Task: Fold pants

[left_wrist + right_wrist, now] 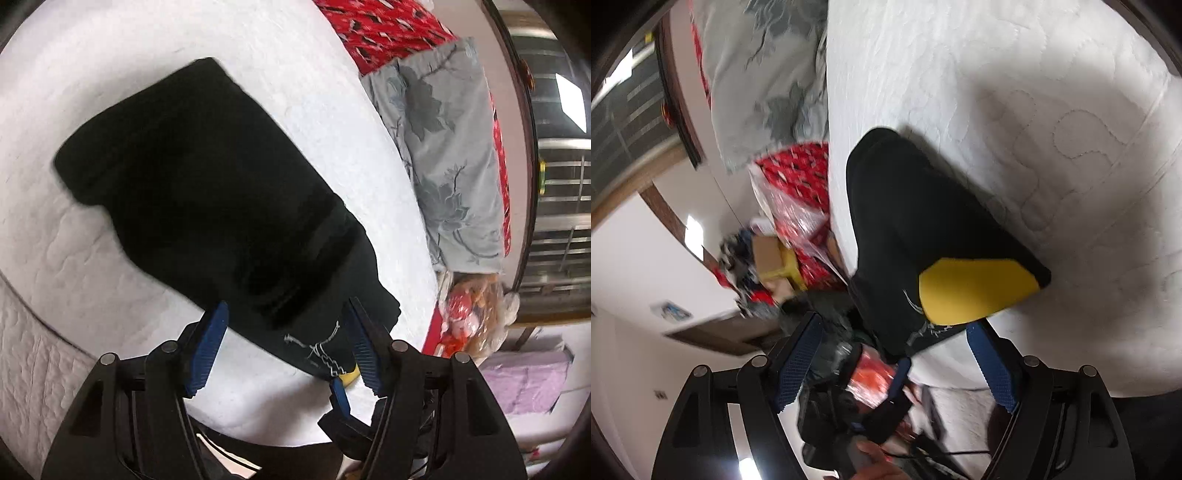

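Observation:
Black pants [207, 192] lie folded into a compact stack on a white quilted mattress [258, 55]. The near end shows white stitching and a yellow patch [351, 376]. My left gripper [286, 326] hovers open over that near end, and its blue pads touch no cloth. One of the right gripper's blue fingers [340, 397] shows low beside the patch. In the right wrist view the pants [908, 221] and yellow patch [975, 291] lie just ahead of my open right gripper [897, 347], which holds nothing. One of the left gripper's fingers [900, 373] shows between its jaws.
A grey floral pillow [443, 147] and a red patterned cloth [384, 26] lie along the mattress's far side. Beyond the mattress corner sit a plastic bag of red items [469, 317] and a lilac cloth [524, 376]. A window with bars [561, 206] is behind.

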`<state>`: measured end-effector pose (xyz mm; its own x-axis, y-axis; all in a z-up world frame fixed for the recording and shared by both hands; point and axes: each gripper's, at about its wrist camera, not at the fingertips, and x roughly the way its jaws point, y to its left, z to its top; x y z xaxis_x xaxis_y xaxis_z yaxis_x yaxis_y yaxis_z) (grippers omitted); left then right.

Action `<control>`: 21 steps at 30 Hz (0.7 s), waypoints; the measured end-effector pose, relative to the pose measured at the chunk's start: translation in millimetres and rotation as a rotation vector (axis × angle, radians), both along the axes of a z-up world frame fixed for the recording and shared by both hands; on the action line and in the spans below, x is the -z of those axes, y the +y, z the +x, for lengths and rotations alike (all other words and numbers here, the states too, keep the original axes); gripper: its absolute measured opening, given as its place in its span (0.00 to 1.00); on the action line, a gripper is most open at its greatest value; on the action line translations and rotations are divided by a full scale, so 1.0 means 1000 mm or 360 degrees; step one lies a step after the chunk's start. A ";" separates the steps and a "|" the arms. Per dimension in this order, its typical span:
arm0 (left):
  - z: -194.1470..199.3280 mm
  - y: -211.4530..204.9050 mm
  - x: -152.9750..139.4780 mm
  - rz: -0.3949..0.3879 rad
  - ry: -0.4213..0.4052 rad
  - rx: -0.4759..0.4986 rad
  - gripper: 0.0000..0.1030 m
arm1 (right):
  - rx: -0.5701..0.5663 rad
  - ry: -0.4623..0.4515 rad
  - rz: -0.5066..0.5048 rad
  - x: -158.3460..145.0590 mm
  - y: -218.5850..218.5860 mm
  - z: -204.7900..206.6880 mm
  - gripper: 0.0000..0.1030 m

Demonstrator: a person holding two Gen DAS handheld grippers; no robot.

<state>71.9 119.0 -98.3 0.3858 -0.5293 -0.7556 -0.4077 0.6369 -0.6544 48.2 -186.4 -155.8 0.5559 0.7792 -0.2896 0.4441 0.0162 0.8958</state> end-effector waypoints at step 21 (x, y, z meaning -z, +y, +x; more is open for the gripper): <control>0.040 -0.093 0.025 0.0254 0.0087 0.0398 0.17 | 0.0284 0.0070 -0.0306 0.011 -0.091 -0.006 0.11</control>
<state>111.5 26.2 -122.9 0.2149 -0.4755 -0.8531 -0.2574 0.8150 -0.5191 42.4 -277.4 -166.8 0.6633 0.5981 -0.4497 0.4936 0.1020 0.8637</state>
